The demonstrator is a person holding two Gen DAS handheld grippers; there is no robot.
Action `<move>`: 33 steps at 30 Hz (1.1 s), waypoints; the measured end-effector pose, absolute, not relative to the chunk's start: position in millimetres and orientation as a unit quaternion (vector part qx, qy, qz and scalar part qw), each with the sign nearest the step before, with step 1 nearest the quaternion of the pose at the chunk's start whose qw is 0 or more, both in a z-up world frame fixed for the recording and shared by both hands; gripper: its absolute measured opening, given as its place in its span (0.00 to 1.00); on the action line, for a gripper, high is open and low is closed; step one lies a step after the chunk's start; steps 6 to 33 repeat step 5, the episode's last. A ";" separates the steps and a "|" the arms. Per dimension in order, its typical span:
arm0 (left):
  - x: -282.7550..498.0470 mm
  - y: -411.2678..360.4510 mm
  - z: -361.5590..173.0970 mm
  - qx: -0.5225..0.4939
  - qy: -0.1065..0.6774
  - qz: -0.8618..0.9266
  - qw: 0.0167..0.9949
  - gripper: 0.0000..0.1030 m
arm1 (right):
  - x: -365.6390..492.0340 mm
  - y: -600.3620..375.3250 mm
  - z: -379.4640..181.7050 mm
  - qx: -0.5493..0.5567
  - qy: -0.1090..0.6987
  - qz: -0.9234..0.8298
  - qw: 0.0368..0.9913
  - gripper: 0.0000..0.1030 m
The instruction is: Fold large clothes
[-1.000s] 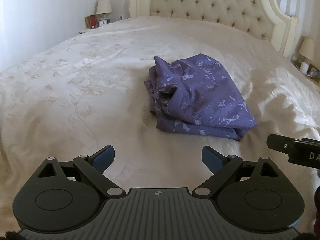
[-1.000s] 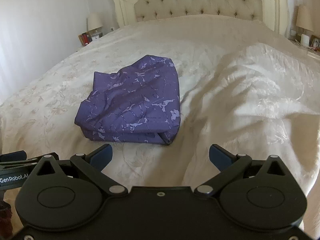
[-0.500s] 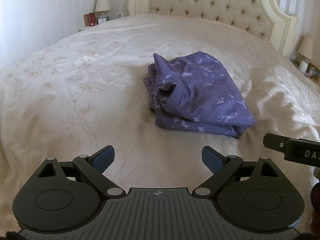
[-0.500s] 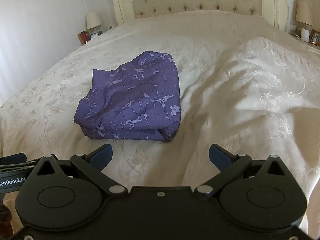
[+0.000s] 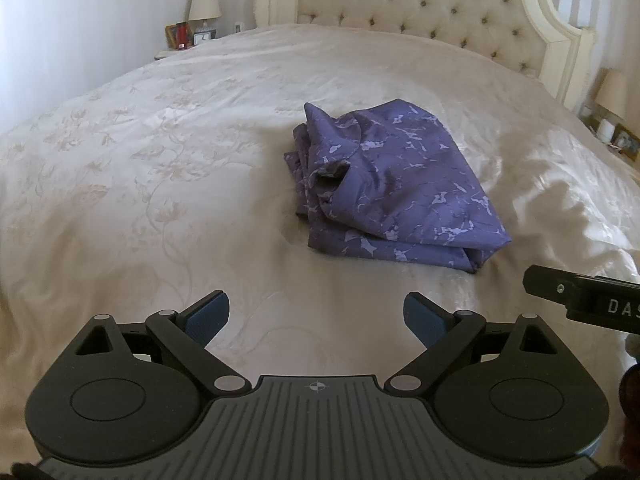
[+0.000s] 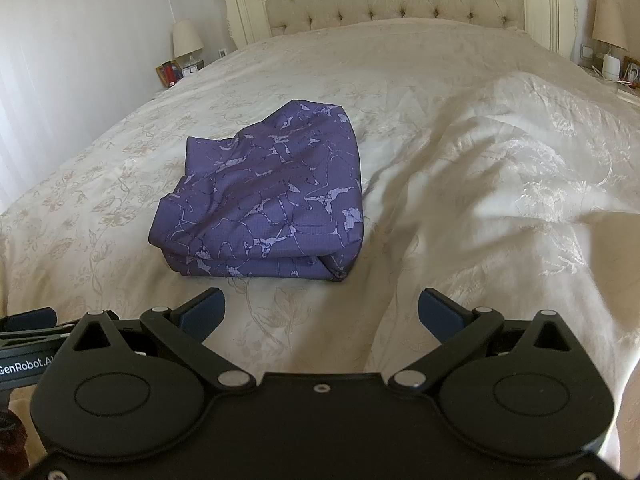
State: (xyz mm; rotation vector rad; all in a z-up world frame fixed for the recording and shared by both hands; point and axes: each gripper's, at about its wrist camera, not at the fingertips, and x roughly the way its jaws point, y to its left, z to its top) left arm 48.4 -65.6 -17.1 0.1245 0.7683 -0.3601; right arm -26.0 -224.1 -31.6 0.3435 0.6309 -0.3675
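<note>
From where I stand, the landmark is the purple patterned garment [image 5: 400, 184], lying as a thick folded bundle on the cream bedspread [image 5: 140, 168], roughly mid-bed and well short of the tufted headboard [image 5: 420, 12]. Left of the garment the bedspread runs flat and bare out to the bed's edge, with a lamp [image 5: 204, 2] on a nightstand far off past that corner — plenty of room to sweep cloth that way. The left gripper [image 5: 316, 312] hovers near the foot side of the garment, its blue pads spread wide and holding nothing. The garment's left edge looks the untidy one: layered hems and a puckered opening show there, while the near edge is a clean stacked fold. The right gripper [image 6: 320, 308] hangs just as released, fingers splayed, empty, also on the near side of the garment and apart from it. To the garment's right the bedspread bunches into a raised ridge [image 6: 500, 168], so there is less flat room on that side. My guess is that the folding is nearly or fully done — if anything is left, it calls for reaching forward to tuck or square that ragged left edge, working toward the open flat side, not against the ridge.
</note>
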 end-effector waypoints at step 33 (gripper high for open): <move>48.8 -66.8 -17.3 0.060 0.375 -0.175 0.908 0.92 | -25.6 -224.0 -31.9 0.168 0.308 -0.178 0.919 0.99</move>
